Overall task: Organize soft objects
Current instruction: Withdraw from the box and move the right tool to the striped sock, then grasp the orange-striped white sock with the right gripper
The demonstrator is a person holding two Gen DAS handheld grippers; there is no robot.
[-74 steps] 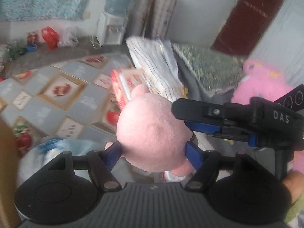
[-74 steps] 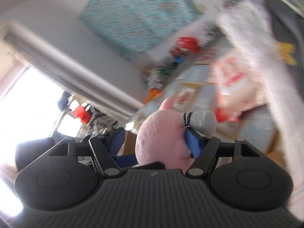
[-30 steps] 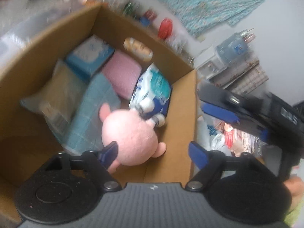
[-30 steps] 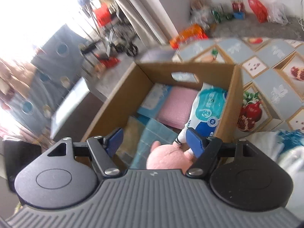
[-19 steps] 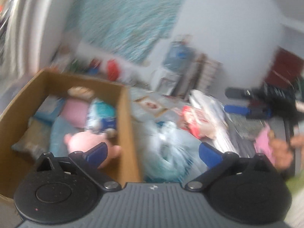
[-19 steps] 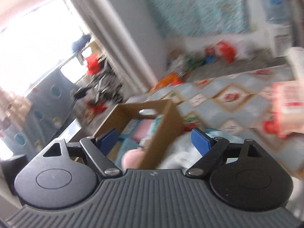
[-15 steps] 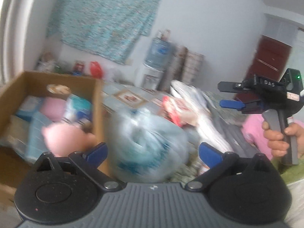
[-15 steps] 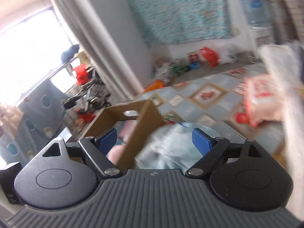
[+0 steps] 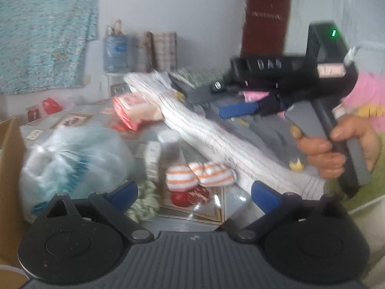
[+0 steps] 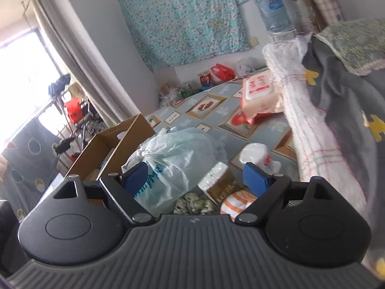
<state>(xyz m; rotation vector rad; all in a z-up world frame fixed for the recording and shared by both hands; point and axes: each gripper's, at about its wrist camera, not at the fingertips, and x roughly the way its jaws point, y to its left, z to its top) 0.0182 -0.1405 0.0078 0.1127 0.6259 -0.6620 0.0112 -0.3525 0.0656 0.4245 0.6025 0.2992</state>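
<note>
Both tools are empty, their jaws having just spread wide. The left tool [image 9: 193, 190] hangs over the patterned floor [image 9: 197, 212], where striped orange-and-white socks [image 9: 199, 174] lie beside a green scrunchie [image 9: 144, 204] and a pale plastic bag [image 9: 72, 159]. The right tool [image 10: 195, 175] sits above that bag, with the cardboard box [image 10: 125, 132] just behind, and the person's right hand [image 9: 336, 147] grips its handle.

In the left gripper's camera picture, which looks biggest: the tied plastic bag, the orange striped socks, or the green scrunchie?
1. Plastic bag, clearly largest.
2. Orange striped socks.
3. Green scrunchie, partly hidden behind a gripper finger, so this ranking is unsure.
</note>
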